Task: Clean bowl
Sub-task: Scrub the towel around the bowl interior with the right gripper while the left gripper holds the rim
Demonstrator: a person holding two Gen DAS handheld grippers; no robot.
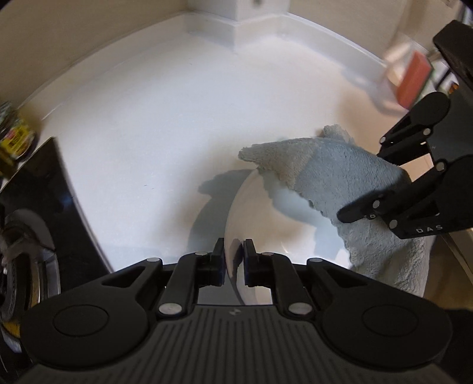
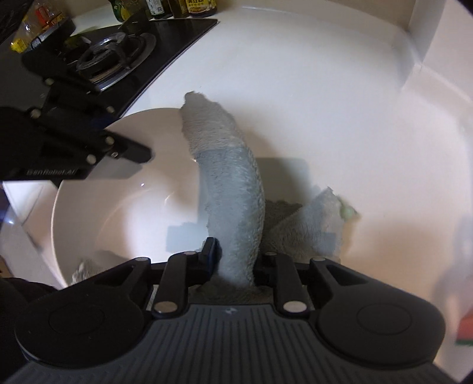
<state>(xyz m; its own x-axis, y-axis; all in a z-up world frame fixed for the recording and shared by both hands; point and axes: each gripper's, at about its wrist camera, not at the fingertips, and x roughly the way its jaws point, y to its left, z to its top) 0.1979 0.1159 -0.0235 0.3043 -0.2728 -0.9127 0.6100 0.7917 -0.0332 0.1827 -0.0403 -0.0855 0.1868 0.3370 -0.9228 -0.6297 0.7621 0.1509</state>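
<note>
A white bowl [image 1: 266, 218] [image 2: 124, 201] is held over the white counter. My left gripper [image 1: 233, 260] is shut on the bowl's near rim; it also shows in the right wrist view [image 2: 130, 153] at the bowl's left rim. My right gripper [image 2: 236, 260] is shut on a grey-blue cloth [image 2: 230, 192], which drapes into the bowl and over its far rim. In the left wrist view the right gripper [image 1: 384, 201] comes in from the right with the cloth [image 1: 340, 177] lying across the bowl.
A black gas stove [image 2: 118, 56] [image 1: 32, 224] lies left of the bowl, with bottles [image 2: 165, 7] behind it. A clear holder with an orange sponge [image 1: 411, 79] stands at the right. The white counter [image 1: 165, 118] meets the wall corner [image 1: 236, 26] behind.
</note>
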